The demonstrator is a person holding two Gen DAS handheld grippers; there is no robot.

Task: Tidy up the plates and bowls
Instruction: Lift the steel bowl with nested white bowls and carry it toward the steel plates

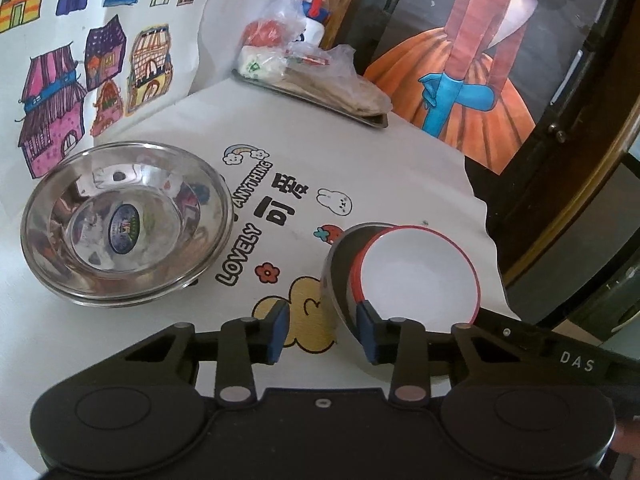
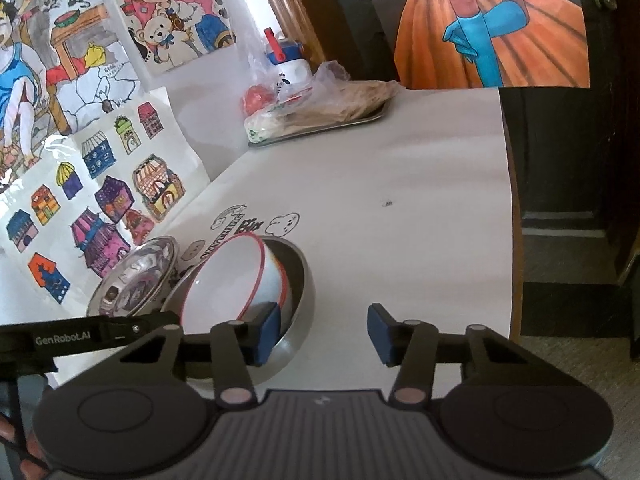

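A white bowl with a red rim [image 1: 420,272] leans tilted inside a small steel bowl [image 1: 340,280] on the white printed cloth. My left gripper [image 1: 323,332] straddles that steel bowl's near-left wall. One blue pad is inside, next to the white bowl, and the other is outside with a gap to the metal. My right gripper [image 2: 324,332] straddles the same steel bowl [image 2: 298,280] at its right wall. Its left pad is inside beside the white bowl [image 2: 228,280], and its right pad stands well clear. A stack of larger steel bowls [image 1: 124,224] sits to the left.
A metal tray [image 1: 372,120] with bagged items stands at the back of the table, a red-and-blue capped bottle [image 1: 316,20] behind it. Children's drawings [image 1: 60,120] cover the wall on the left. The table's edge [image 2: 508,200] runs along the right, by a dark door [image 2: 568,160].
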